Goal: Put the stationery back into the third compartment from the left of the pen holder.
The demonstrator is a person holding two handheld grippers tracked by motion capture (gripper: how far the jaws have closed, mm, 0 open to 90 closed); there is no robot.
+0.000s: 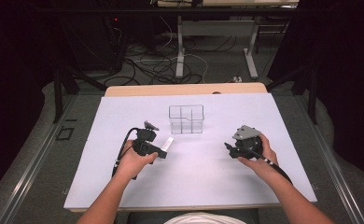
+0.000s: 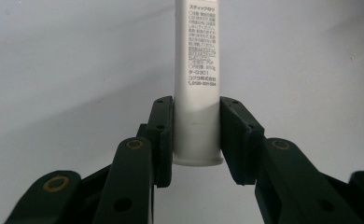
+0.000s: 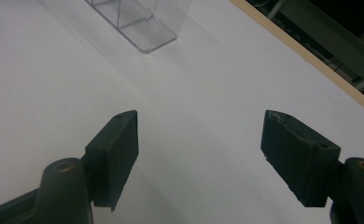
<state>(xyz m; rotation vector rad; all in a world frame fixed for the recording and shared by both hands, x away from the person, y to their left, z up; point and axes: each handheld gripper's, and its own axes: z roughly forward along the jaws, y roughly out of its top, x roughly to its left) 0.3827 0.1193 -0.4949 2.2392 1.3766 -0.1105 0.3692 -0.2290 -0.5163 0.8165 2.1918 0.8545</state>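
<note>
white tube (image 2: 198,79), black japanese print, flared base, pinched by left gripper (image 2: 196,140); right gripper (image 3: 199,154) spread, empty

clear box (image 1: 186,119) stands behind white tube (image 1: 168,145), between both tongs.

A clear plastic organiser box (image 1: 186,119) with inner dividers stands on the white sheet (image 1: 194,177) covering the wooden table (image 1: 185,89), just beyond the two tools and between them. On the floor past the table's far edge lie tangled black and white cables (image 1: 157,65) around grey metal desk legs (image 1: 180,46).
</note>
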